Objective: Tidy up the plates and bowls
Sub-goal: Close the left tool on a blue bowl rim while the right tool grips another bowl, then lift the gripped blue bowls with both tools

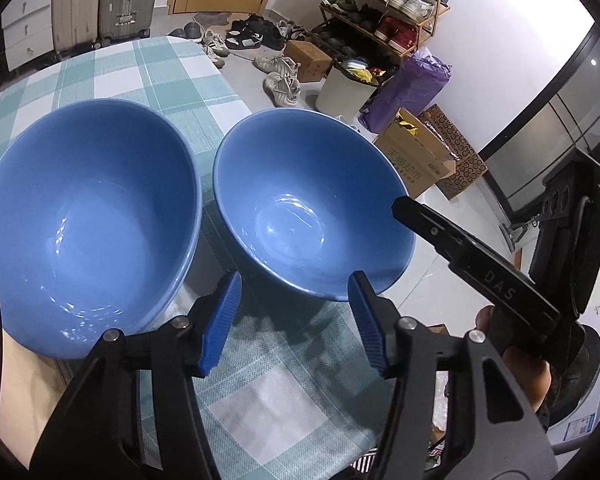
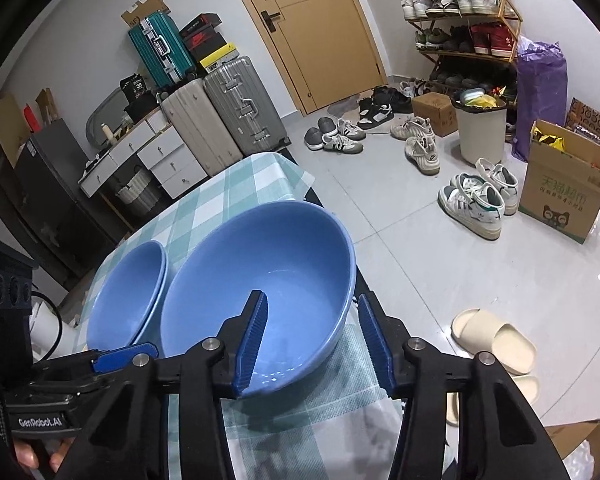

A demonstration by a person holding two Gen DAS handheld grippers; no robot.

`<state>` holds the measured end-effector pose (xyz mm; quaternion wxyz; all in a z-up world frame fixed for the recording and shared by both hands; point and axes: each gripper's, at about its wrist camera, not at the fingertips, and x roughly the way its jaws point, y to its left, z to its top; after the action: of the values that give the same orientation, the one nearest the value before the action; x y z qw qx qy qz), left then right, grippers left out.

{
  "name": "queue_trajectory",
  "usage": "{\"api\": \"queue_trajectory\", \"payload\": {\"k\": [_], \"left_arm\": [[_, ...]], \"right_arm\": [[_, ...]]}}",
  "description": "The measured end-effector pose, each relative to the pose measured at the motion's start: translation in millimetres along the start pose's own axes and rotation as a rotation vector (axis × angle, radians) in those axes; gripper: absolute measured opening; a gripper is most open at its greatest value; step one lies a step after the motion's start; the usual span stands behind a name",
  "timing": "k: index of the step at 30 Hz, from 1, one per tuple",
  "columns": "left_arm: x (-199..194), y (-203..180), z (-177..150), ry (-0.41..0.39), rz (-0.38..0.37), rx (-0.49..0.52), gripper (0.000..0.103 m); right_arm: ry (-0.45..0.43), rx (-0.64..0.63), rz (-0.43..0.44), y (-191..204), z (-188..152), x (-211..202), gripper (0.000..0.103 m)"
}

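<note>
On the checked tabletop (image 1: 172, 80) I see 2 blue bowls: left bowl (image 1: 88, 220), right bowl (image 1: 312, 208). My right gripper (image 2: 314, 340) straddles the right bowl's near rim, fingers released; my left gripper (image 1: 296, 324) hangs released, empty.

left hand-held gripper (image 1: 296, 322): black arms, blue ribbed pads, round silver screws | right hand-held gripper (image 2: 314, 340): same black and blue, white "DAS" letters | black cable beside it
</note>
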<state>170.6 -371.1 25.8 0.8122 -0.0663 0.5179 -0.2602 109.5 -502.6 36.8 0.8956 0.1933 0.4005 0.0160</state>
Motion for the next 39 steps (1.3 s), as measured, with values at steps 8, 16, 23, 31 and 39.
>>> {"api": "queue_trajectory", "payload": {"k": [8,16,23,31,39], "left_arm": [[11,2,5,0.007,0.010,-0.005,0.052],[20,8,10,0.012,0.021,0.008,0.033],[19,7,9,-0.005,0.037,0.039,0.032],[6,0,7,-0.039,0.045,0.068,0.032],[-26,-12,1,-0.097,0.045,0.114,0.032]], "right_arm": [[0.011,0.006,-0.018,-4,9,16,0.043],[0.001,-0.021,-0.026,-3,13,23,0.034],[-0.009,-0.033,-0.046,-2,10,21,0.028],[-0.032,-0.047,-0.058,5,9,5,0.028],[-0.079,-0.076,-0.077,22,10,-29,0.028]]}}
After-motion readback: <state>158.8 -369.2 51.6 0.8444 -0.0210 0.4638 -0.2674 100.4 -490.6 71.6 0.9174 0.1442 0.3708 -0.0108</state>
